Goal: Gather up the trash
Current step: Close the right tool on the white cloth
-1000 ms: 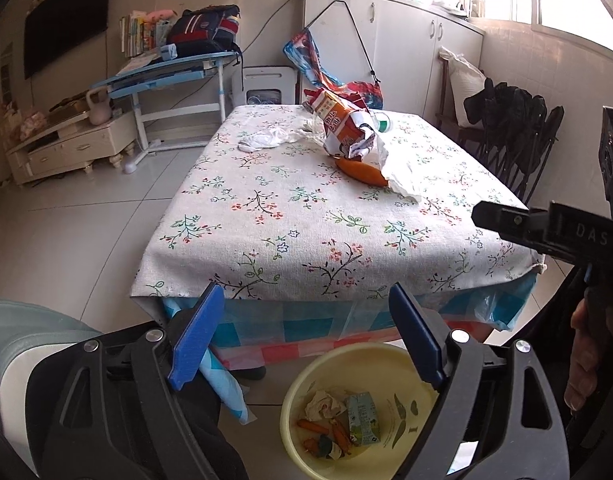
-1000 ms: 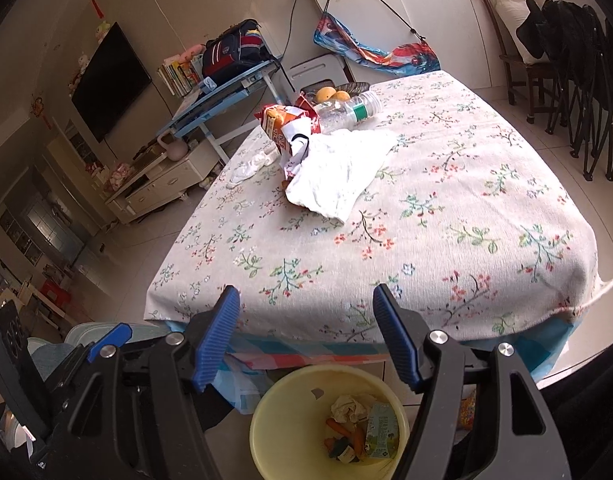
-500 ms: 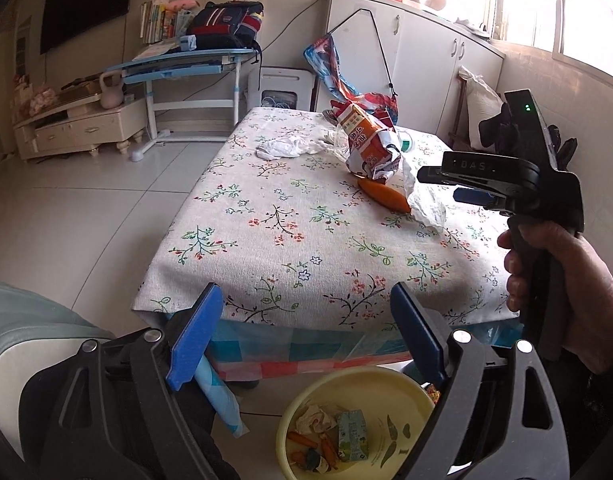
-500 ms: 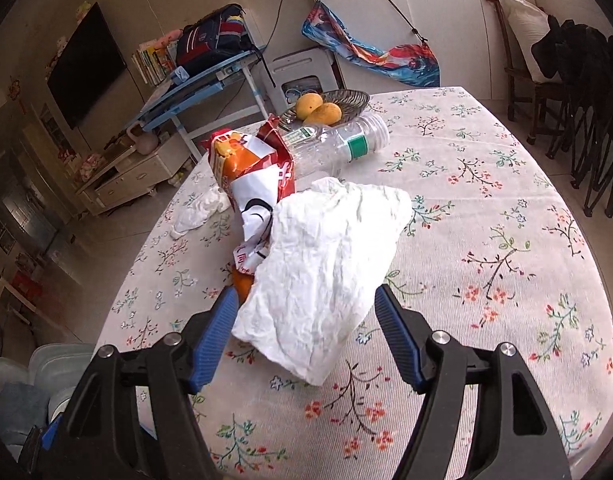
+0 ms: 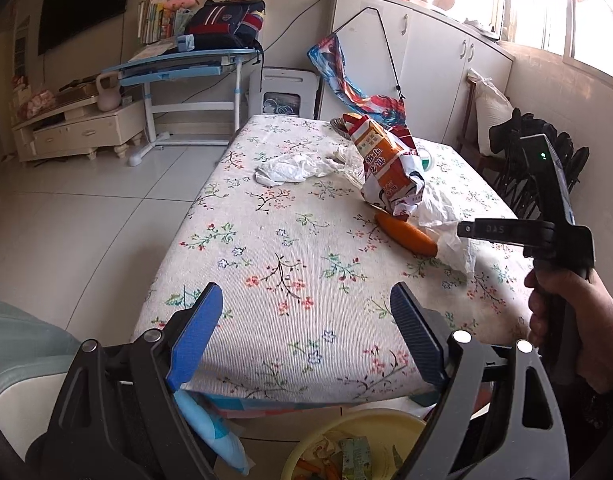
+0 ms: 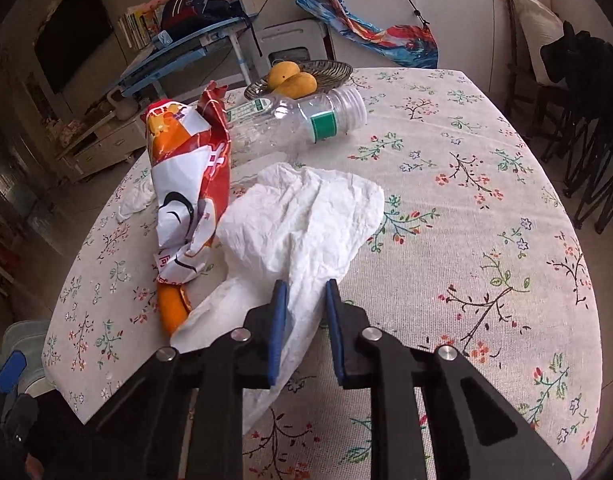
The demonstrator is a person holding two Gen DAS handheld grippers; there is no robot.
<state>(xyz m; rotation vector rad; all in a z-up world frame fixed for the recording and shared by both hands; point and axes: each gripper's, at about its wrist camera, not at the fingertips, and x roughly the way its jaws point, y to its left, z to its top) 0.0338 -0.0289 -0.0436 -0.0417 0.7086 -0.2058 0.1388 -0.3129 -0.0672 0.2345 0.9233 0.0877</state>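
Right gripper: blue-padded jaws narrowed onto a fold of the crumpled white paper sheet; a strip of paper still between the pads, so pinched or about to pinch, contact not certain. Left gripper: jaws spread wide, nothing between them, hovering at the near table edge above the yellow plastic basin, partly visible on the floor with scraps already inside.

Risks, as judged:
- Thin paper, grip on one fold only; could tear or slip out when lifted.
- Sheet draped over the orange carrot-like piece and touching the crumpled red, orange and white snack bag; lifting may drag either one toward the edge or off it.
- Clear empty plastic bottle with green label lying on its side just behind; a nudge could set it rolling.
- Basin low and under the table lip; a light sheet could drift wide on release.

Surface: table under a white floral cloth, soft, slightly wrinkled. Farther back, a dark woven dish with yellow mangoes; a second white wad on the left side.

Room: tiled floor, blue desk with a backpack, white cabinets, bright window at right.
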